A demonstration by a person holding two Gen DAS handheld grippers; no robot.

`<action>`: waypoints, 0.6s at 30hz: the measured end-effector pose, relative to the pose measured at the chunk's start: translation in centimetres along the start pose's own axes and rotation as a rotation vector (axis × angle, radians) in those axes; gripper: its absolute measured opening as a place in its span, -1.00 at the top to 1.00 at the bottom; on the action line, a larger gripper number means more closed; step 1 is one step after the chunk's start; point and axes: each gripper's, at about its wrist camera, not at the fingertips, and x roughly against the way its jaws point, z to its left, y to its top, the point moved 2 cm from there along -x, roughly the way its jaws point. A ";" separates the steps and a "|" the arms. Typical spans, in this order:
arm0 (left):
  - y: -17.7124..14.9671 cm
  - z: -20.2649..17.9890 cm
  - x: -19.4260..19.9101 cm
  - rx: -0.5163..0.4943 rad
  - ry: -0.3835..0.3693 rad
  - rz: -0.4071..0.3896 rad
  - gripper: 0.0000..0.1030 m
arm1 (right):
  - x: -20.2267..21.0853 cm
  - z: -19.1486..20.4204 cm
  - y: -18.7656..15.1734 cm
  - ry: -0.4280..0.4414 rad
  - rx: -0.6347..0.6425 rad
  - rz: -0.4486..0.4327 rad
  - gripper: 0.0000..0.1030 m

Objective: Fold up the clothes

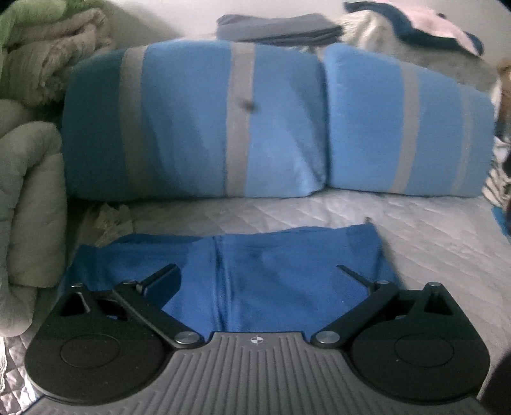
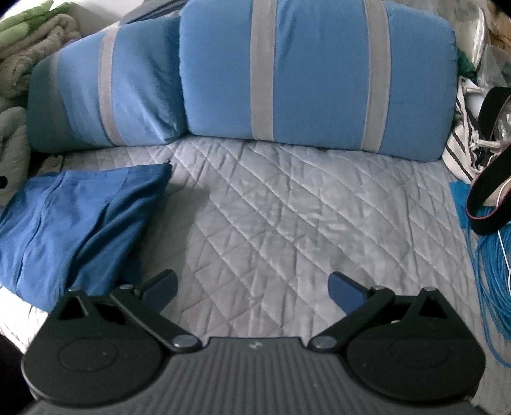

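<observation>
A folded dark blue garment [image 1: 255,271] lies flat on the quilted grey bed cover [image 1: 431,230], right under my left gripper [image 1: 255,274]. That gripper stands wide open just above the cloth, with nothing between its fingers. In the right wrist view the same blue garment [image 2: 73,223] sits at the left, creased and folded over. My right gripper [image 2: 252,287] is open too and hovers over the bare quilted cover [image 2: 287,198], to the right of the garment and apart from it.
Two blue pillows with grey stripes [image 1: 198,124] [image 2: 316,73] lean along the back. Beige and green blankets [image 1: 35,95] pile up at the left. Folded dark clothes [image 1: 278,27] lie behind the pillows. A striped bag [image 2: 466,140], a black strap [image 2: 491,166] and a blue cord [image 2: 491,271] crowd the right edge.
</observation>
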 end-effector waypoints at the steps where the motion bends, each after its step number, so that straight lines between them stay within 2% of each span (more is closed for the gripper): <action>1: -0.3 -0.5 0.5 -0.005 -0.006 -0.003 -1.00 | 0.2 0.1 -0.2 -0.001 0.001 -0.002 -1.00; 8: -3.9 -3.8 1.7 -0.026 -0.053 0.008 -1.00 | 1.0 0.6 -1.7 -0.001 0.003 -0.004 -1.00; 18: -9.6 -6.9 0.6 -0.010 -0.076 0.137 -1.00 | 0.8 1.7 -4.0 -0.008 0.020 0.019 -1.00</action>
